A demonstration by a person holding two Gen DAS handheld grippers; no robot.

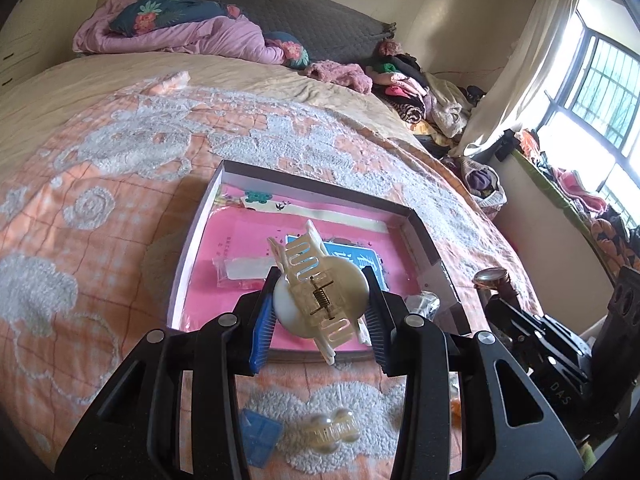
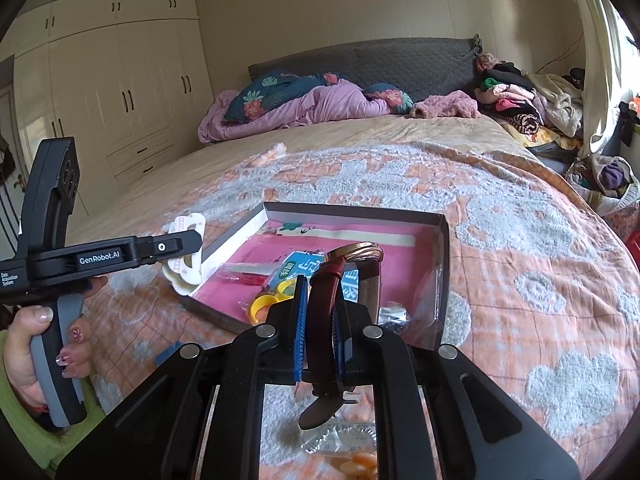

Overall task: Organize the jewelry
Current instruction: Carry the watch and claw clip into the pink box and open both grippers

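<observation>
Over the orange quilt [image 1: 120,216] we hold two grippers above a shallow box [image 1: 430,240] with a pink lining. At left, our left gripper [image 1: 320,308] is clamped on a cream hair claw clip [image 1: 316,292], hanging over the box's near edge. At right, our right gripper [image 2: 320,316] is closed tight on the dark red strap of a wristwatch [image 2: 356,254], its gold case raised above the box's near right part.
</observation>
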